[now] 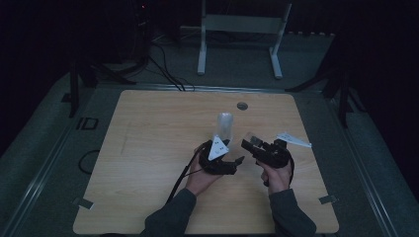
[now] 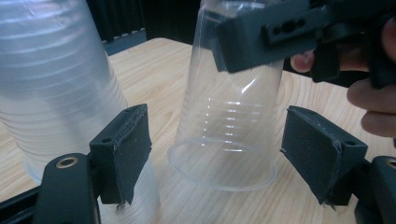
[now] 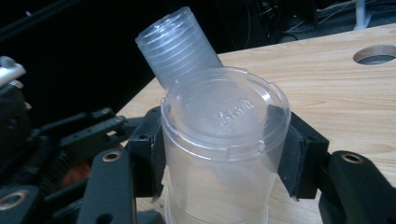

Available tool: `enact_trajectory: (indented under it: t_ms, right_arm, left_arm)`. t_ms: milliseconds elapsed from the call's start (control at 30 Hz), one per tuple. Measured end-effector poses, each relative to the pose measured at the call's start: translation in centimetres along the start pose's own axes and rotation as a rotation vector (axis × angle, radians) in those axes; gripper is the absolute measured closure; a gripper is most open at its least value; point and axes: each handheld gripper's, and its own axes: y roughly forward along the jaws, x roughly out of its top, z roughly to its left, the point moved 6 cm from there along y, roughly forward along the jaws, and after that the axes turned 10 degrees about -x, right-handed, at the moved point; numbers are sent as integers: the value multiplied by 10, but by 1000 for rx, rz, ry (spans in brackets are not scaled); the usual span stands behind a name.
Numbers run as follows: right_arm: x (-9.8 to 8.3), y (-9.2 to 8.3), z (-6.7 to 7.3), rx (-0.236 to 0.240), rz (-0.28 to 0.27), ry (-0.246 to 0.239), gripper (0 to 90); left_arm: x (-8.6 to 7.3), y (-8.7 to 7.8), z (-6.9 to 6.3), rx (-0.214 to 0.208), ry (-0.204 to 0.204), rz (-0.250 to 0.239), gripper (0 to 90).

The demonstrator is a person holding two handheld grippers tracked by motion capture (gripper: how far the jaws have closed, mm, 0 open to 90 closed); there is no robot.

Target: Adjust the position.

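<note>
Right gripper (image 3: 222, 158) pinches the clear cup (image 3: 224, 140), its rim cut off below. Left gripper (image 2: 217, 154) jaws spread either side, not touching. The cup stack (image 2: 51, 84) runs out of frame.

Single clear plastic cup (image 2: 224, 140), upside down, rim on the wooden table, beside stack of ribbed clear cups (image 2: 51, 93), also inverted, standing upright.
</note>
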Motion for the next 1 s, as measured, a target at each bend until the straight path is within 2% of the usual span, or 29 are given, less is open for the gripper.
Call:
enact_trajectory:
  t_ms: [367,733,967,1000]
  right_arm:
    - [-1,0,3,41,-1,43,423]
    - [0,-1,2,89,-13,121,429]
    - [0,-1,1,110,-14,144,432]
    - [0,-2,1,123,-14,159,433]
  left_arm:
    - [2,8,-3,-13,0,-14,212]
    - [2,14,-6,-20,8,-45,212]
    - [1,15,-5,-23,6,-59,212]
    - [1,15,-5,-23,6,-61,211]
